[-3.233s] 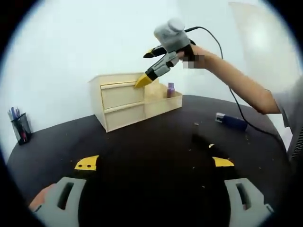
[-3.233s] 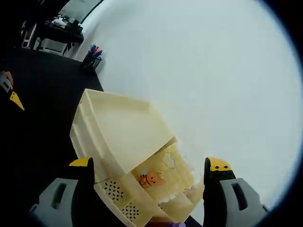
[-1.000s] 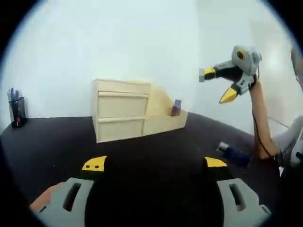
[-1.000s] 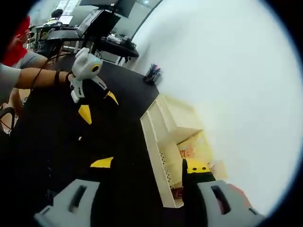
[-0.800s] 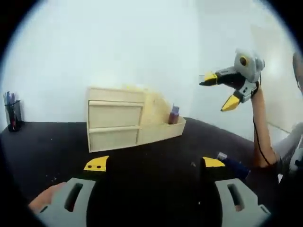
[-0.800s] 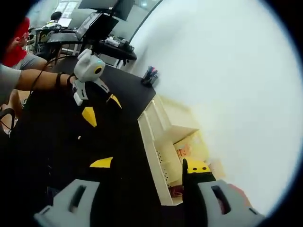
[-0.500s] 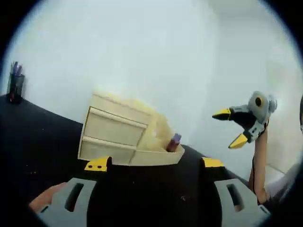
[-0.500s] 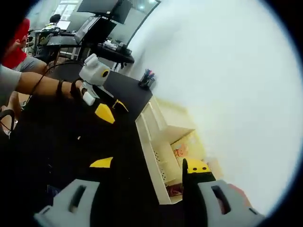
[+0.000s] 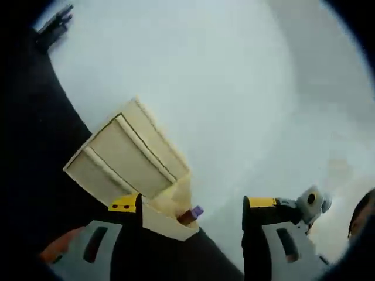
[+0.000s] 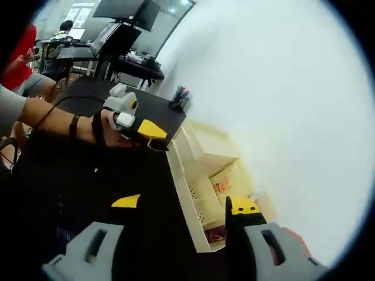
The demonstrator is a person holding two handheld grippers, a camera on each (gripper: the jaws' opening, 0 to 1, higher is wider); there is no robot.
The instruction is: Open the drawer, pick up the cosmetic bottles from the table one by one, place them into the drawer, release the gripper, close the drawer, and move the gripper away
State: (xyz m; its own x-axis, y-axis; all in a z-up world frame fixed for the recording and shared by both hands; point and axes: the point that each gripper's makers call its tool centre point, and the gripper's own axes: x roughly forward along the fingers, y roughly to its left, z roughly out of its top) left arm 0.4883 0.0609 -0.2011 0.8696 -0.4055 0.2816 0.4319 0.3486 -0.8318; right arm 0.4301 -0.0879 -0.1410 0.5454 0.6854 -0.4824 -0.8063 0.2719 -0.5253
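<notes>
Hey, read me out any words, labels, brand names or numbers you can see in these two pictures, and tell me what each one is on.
No readable text.
Organizer: an orange cartoon print on its inner wall, no lettering.
Bottle in the organizer's side tray: purple cap, any label too small to read.
Monitors in the background: too far and too dark to read.
Left gripper and right gripper: plain yellow tips, no writing.
</notes>
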